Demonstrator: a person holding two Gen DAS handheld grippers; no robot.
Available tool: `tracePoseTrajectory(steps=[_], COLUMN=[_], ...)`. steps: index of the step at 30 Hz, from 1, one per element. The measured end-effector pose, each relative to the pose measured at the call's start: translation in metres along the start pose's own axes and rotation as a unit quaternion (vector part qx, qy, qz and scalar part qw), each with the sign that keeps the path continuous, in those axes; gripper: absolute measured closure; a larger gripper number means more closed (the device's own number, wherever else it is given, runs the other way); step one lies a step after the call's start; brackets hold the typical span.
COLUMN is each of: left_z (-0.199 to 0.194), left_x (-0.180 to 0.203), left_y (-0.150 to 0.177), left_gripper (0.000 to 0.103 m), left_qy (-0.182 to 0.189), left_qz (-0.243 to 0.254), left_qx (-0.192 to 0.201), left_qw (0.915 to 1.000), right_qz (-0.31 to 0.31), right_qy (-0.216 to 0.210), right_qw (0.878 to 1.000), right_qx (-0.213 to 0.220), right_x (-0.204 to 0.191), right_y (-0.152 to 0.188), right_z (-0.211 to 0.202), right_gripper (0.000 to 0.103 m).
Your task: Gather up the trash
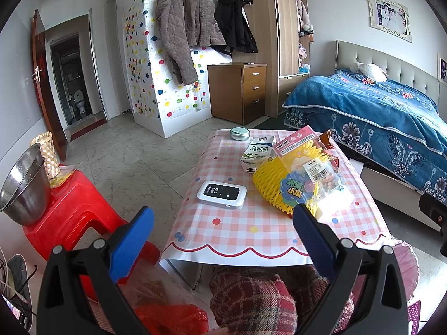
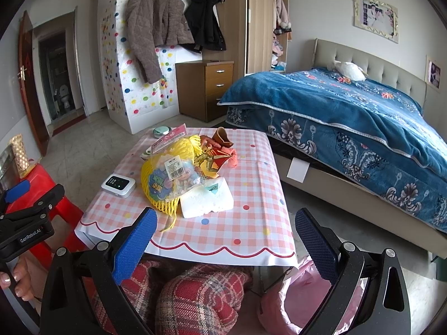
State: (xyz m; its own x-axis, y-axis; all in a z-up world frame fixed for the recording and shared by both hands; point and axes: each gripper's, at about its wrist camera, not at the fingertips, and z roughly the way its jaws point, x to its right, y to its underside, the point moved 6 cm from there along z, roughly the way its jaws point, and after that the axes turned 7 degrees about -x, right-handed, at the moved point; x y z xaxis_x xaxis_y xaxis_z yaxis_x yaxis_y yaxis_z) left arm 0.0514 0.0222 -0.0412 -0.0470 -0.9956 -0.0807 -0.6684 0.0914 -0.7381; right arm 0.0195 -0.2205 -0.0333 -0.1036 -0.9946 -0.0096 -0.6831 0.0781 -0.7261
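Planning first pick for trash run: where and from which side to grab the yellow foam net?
Probably the near lower edge of the yellow foam net, which overhangs toward the table front with a loose strand. Come in low from the front with the open right hand-held gripper; plastic packaging lies on its top.

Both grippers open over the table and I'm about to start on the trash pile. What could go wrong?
1. The white device lies beside the yellow foam net; a wide grab might catch it.
2. The pile is loose and overlapping; lifting the net could drag the wrappers off the table.
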Motion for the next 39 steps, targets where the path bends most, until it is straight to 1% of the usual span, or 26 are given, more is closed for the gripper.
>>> tracePoseTrajectory(steps=[14,18,21,22,25,26,28,30,33,34,35,37,38,39], left_z=[-0.003,-0.005,-0.001,0.005,0.017,0.021,0.031,0.041,0.056,0.060,0.064,0.072,0.077,0.080], left_x=[-0.002,-0.009,-0.013,-0.008,-0.011,-0.006,-0.008,-0.010,-0.010,-0.010,-0.009,-0.009,-0.008,-0.007], left_y=[-0.002,-0.004,-0.005,-0.004,0.000,0.001,0.003,0.006,0.009,0.010,0.010,0.010,0.009,0.008], left_gripper=[0.007,0.007,0.007,0.007,0.007,0.007,0.007,0.007,0.007,0.007,0.007,0.007,0.007,0.007], left_qy=[0.000,-0.002,-0.005,-0.008,-0.020,-0.022,-0.015,-0.004,0.003,0.010,0.010,0.000,-0.001,0.005], left_qz=[0.000,0.001,0.000,0.000,-0.001,-0.002,-0.006,-0.010,-0.012,-0.009,-0.006,0.003,0.007,0.008], left_qx=[0.000,-0.003,-0.007,-0.008,-0.017,-0.020,-0.031,-0.039,-0.049,-0.053,-0.055,-0.053,-0.053,-0.056], left_qw=[1.0000,1.0000,1.0000,0.9999,0.9997,0.9996,0.9994,0.9992,0.9987,0.9985,0.9984,0.9986,0.9986,0.9984], right_qz=[0.000,0.001,-0.002,-0.004,-0.018,-0.022,-0.027,-0.031,-0.045,-0.058,-0.066,-0.084,-0.089,-0.093], right_qy=[0.000,-0.001,-0.010,-0.014,-0.019,-0.024,-0.045,-0.056,-0.049,-0.044,-0.043,-0.039,-0.040,-0.043], right_qw=[1.000,1.000,1.000,1.000,1.000,0.999,0.999,0.998,0.998,0.997,0.997,0.996,0.995,0.995], right_qx=[0.000,0.000,0.002,0.006,0.005,0.005,0.009,0.016,0.010,0.002,0.001,0.009,0.008,0.005], right_x=[0.000,0.000,0.000,-0.001,-0.007,-0.010,-0.017,-0.022,-0.029,-0.034,-0.036,-0.043,-0.045,-0.047], right_y=[0.000,0.001,0.001,0.002,0.000,-0.001,-0.005,-0.010,-0.017,-0.019,-0.020,-0.024,-0.025,-0.027], right_z=[0.000,0.000,0.002,0.004,0.022,0.026,0.038,0.047,0.067,0.078,0.083,0.095,0.100,0.105], right_gripper=[0.005,0.005,0.005,0.005,0.005,0.005,0.005,0.005,0.005,0.005,0.005,0.005,0.007,0.007])
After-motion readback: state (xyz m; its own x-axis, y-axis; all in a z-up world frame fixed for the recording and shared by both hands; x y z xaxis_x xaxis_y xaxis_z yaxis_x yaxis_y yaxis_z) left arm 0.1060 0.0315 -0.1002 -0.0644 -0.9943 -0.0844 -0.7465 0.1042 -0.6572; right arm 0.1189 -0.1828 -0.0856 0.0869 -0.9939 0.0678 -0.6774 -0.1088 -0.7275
